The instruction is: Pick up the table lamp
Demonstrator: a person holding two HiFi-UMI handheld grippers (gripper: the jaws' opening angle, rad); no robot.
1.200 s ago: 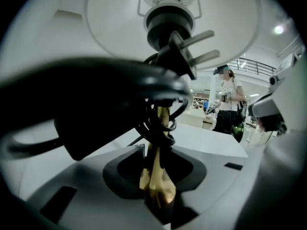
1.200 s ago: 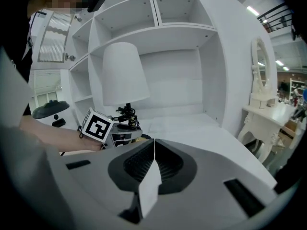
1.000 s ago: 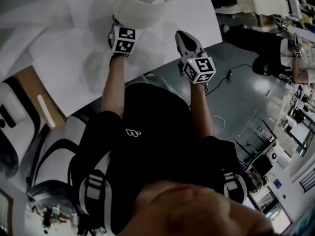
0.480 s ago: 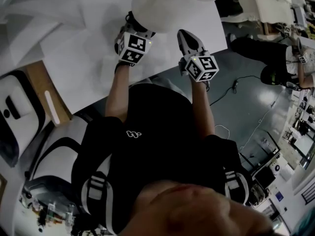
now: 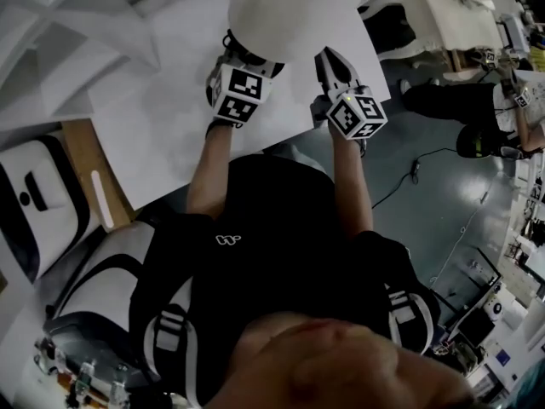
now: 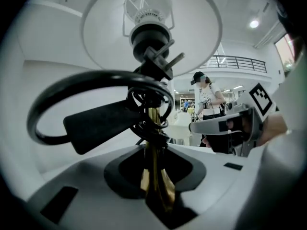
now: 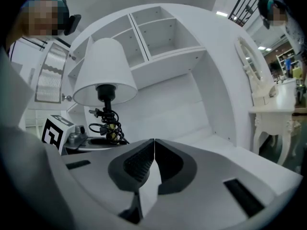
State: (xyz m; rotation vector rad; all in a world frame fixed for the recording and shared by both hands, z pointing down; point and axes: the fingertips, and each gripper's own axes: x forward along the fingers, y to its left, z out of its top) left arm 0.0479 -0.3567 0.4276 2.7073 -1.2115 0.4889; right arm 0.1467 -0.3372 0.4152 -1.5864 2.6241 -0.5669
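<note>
Currently the left claw (image 6: pixel 154 195) is clenched on the thin brass stem (image 6: pixel 153 128) of the table lamp (image 7: pixel 104 68), low down, below the bulb socket; the stem stands roughly upright between the jaws. The right claw (image 7: pixel 154 164) is pressed shut with nothing in it, and it sits just beside the lamp without touching it. In the head view the white shade (image 5: pixel 298 11) sits above the white table (image 5: pixel 170 118) and covers the left claw's tips. The lamp's base shows in no view, so clearance from the table cannot be told.

Risks, as judged:
- the stem looks smooth and narrow, with the shade and socket high above the grip; the lamp may swing or slip round in the jaws if the hand tilts or jerks;
- the black cord (image 6: pixel 62 95) is wound loosely round the stem with a wide loop hanging free; it could snag on the right claw or the table edge;
- the right claw gives no support, so one grip carries everything.
</note>
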